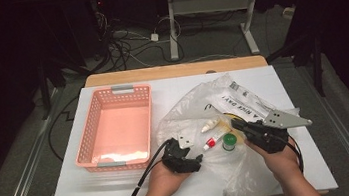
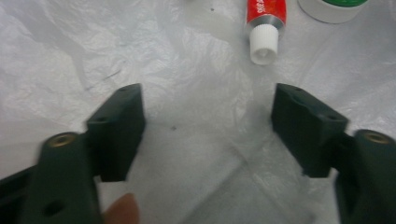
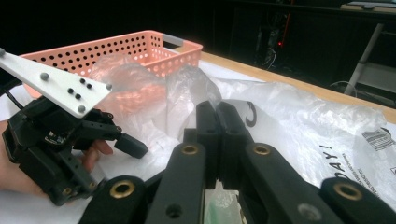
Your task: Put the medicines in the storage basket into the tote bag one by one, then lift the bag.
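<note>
Two black grippers over crinkled translucent bag (image 1: 243, 99).

A dim lab or recording room set up for handling trials. A white-covered worktop (image 1: 124, 195) with a bare wooden far edge stands lit in the middle, while everything around it is dark. Loose cables (image 1: 126, 46) lie tangled on the grey carpeted floor (image 1: 27, 146) behind it. Further back stands the metal frame of a desk (image 1: 212, 8) with splayed feet. Black curtains or panels close off both sides. In the right tool view, a small red light glows among dark equipment (image 3: 275, 32) at the back.
</note>
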`<state>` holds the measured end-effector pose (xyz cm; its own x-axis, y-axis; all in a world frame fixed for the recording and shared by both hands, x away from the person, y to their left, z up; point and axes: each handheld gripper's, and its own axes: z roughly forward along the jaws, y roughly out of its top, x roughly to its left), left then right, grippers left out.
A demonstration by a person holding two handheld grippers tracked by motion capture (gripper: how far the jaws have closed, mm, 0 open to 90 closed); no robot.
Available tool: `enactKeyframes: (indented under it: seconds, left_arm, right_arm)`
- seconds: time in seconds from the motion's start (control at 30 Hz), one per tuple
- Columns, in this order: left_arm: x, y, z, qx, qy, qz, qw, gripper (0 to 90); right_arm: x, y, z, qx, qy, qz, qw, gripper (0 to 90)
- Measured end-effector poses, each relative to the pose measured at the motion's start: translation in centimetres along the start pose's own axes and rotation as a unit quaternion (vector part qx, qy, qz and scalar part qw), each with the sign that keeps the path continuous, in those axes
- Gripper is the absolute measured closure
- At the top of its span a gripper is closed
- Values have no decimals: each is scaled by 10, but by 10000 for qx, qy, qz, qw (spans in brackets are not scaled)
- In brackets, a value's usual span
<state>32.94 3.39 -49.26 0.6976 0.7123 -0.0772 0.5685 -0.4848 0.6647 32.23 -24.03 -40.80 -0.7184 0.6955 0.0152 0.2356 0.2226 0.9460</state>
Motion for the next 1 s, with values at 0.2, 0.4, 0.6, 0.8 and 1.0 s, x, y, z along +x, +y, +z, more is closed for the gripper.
enactKeyframes:
  seconds: [0.2,0.4,0.6,0.8,1.0]
  left_arm:
    - [-5,-2,-2,-115,-379,306,9987,815]
    - [-3,-3,-3,-151,-423,261,9987,888]
    - [0,-9,-12,-661,-393,87,9970,888]
    - [-2,-3,-26,-1525,-99,334,9877,888]
    - [-5,14,-48,-2364,132,379,9708,888]
  right_arm:
    - [0,-4,-2,45,2,21,10000,899]
    - [-1,-4,-6,-2,-38,44,10000,899]
    - [-1,-4,-8,-100,-117,7,9999,900]
    - [-2,0,-8,-292,-294,-60,9991,900]
    - [0,3,-10,-462,-444,-137,9979,900]
